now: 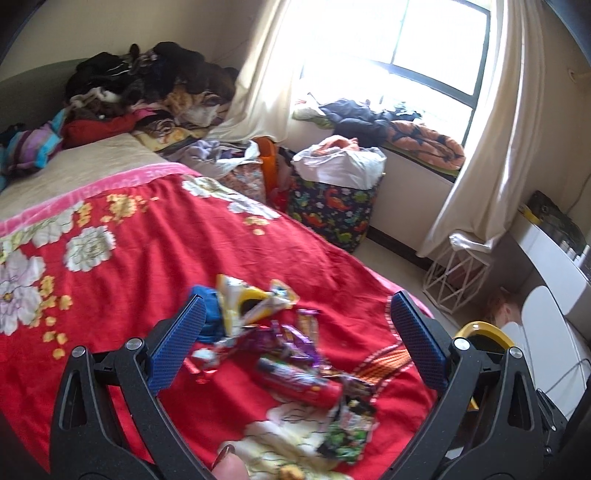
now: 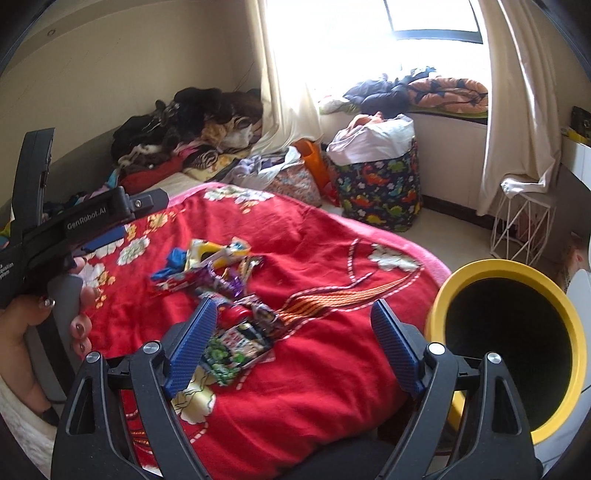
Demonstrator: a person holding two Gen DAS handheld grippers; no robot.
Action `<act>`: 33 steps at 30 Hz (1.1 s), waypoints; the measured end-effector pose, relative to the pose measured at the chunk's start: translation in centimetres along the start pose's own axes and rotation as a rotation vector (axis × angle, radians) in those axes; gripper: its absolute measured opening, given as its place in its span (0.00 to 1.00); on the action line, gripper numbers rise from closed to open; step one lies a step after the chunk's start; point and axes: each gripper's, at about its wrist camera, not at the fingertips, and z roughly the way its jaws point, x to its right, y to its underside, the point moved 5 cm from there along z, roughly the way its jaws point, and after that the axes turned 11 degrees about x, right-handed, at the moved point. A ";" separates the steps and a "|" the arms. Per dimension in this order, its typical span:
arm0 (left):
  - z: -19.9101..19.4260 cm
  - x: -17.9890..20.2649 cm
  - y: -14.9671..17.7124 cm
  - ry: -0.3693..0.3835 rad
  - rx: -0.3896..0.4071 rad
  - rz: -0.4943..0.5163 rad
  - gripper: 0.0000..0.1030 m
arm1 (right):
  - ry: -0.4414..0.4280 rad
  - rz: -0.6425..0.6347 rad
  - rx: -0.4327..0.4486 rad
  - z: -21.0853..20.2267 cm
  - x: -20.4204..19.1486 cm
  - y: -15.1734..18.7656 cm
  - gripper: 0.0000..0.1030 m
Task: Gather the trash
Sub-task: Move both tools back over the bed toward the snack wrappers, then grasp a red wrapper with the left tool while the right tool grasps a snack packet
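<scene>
A messy heap of snack wrappers (image 2: 221, 280) is spread on the red flowered blanket (image 2: 332, 350) on the bed. Both tools, left tool (image 1: 297, 343) and right tool (image 2: 291, 343), are held wide open over it, nothing gripped. A yellow-rimmed bin (image 2: 506, 350) is parked just beside the bed.

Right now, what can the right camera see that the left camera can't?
Only the right view shows the other gripper and the hand holding it, plus the yellow bin's whole dark opening. Only the left view shows the upper window panes; there the bin is just a sliver of yellow rim. Both show the wrappers on the red blanket and the dinosaur bag.
</scene>
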 end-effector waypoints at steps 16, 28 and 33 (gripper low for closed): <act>1.2 -7.2 4.5 -0.068 -0.154 -0.054 0.75 | -0.018 0.011 -0.097 3.5 -2.9 2.2 0.80; 3.2 -7.7 7.4 -0.041 -0.241 -0.106 0.55 | -0.012 0.086 -0.217 6.6 -2.3 5.1 0.80; 4.2 -7.9 7.5 -0.058 -0.242 -0.118 0.55 | -0.041 0.132 -0.272 7.8 -2.3 6.5 0.62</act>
